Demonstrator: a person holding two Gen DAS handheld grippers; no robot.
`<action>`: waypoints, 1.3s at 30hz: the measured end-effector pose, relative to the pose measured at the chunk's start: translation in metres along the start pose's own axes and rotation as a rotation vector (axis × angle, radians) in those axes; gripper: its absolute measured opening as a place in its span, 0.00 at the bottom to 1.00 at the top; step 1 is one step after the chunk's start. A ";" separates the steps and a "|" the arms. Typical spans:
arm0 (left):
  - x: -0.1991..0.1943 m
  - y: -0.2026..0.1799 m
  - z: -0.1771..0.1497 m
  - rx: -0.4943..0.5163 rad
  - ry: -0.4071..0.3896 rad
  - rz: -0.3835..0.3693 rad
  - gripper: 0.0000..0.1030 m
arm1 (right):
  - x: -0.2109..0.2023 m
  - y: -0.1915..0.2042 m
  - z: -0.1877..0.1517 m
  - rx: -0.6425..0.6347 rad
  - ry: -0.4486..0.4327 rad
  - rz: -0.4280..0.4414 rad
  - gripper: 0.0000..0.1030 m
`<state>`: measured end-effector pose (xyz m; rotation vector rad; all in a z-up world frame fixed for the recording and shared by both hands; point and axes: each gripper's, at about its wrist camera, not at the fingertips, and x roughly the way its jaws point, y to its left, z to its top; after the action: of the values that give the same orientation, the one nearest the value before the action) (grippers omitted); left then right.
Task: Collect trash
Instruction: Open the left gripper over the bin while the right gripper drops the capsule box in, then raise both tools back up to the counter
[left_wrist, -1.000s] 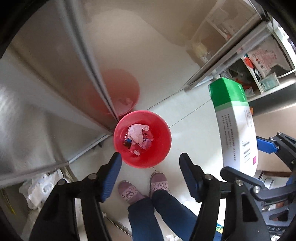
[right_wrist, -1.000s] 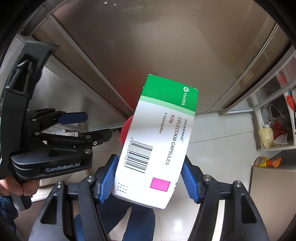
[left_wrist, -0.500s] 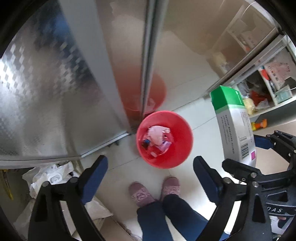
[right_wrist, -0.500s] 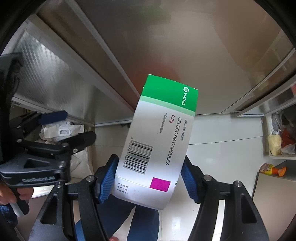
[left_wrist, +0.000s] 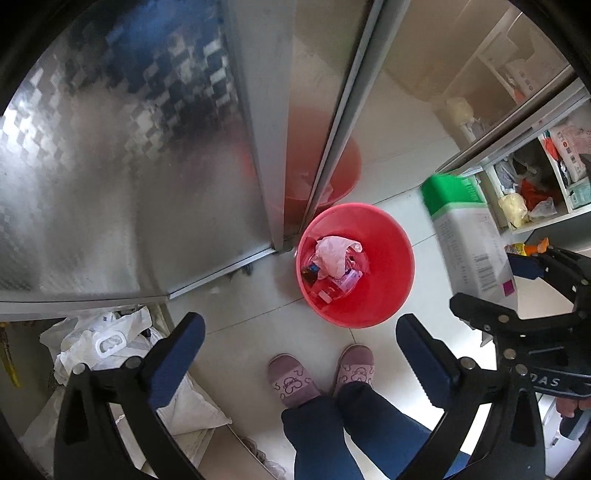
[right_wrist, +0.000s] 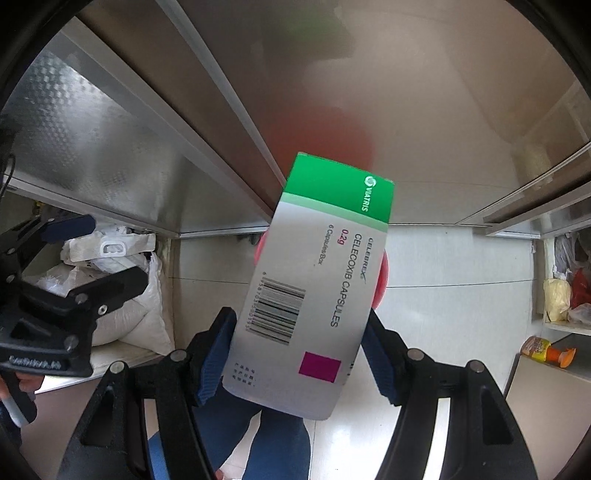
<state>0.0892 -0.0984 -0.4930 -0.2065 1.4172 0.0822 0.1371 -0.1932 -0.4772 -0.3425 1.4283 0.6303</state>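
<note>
The medicine box (right_wrist: 314, 295), white with a green end and a barcode, is pinched between the jaws of the right gripper (right_wrist: 301, 354), held above the pale tiled floor (left_wrist: 380, 332) and over the red bucket (left_wrist: 391, 280), so that in the right wrist view only slivers of red rim show at either edge of the box. In the left wrist view the box (left_wrist: 465, 243) is blurred and its print cannot be read.

Largest around it are the brushed metal cabinet panels (left_wrist: 129, 184), whose corner post comes down right beside the bucket's rim and carries a smeared red reflection of it. To the right stands an open shelf unit (left_wrist: 524, 192) crammed with bags and packets (too small and jumbled to name). At lower left, white plastic bags and a sack (left_wrist: 110, 343) lie under the metal ledge, partly behind the left gripper (left_wrist: 295, 354), whose jaws are opening wide with nothing between them. The person's legs in dark trousers and pink slippers (left_wrist: 291, 380) stand just short of the bucket. Inside the bucket lie crumpled pinkish paper (left_wrist: 334, 253) and small wrappers, hard to make out.
</note>
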 end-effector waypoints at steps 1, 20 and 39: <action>0.000 0.000 0.000 0.003 -0.001 0.001 1.00 | 0.002 0.001 0.001 -0.001 0.004 -0.009 0.64; -0.152 -0.016 -0.004 0.007 -0.078 0.011 1.00 | -0.139 0.014 -0.010 -0.002 -0.076 -0.042 0.95; -0.390 0.005 0.023 -0.088 -0.340 0.097 1.00 | -0.349 0.076 0.027 -0.090 -0.382 -0.031 0.96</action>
<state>0.0511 -0.0637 -0.1062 -0.1861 1.0849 0.2486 0.1068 -0.1864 -0.1208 -0.2957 1.0304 0.6945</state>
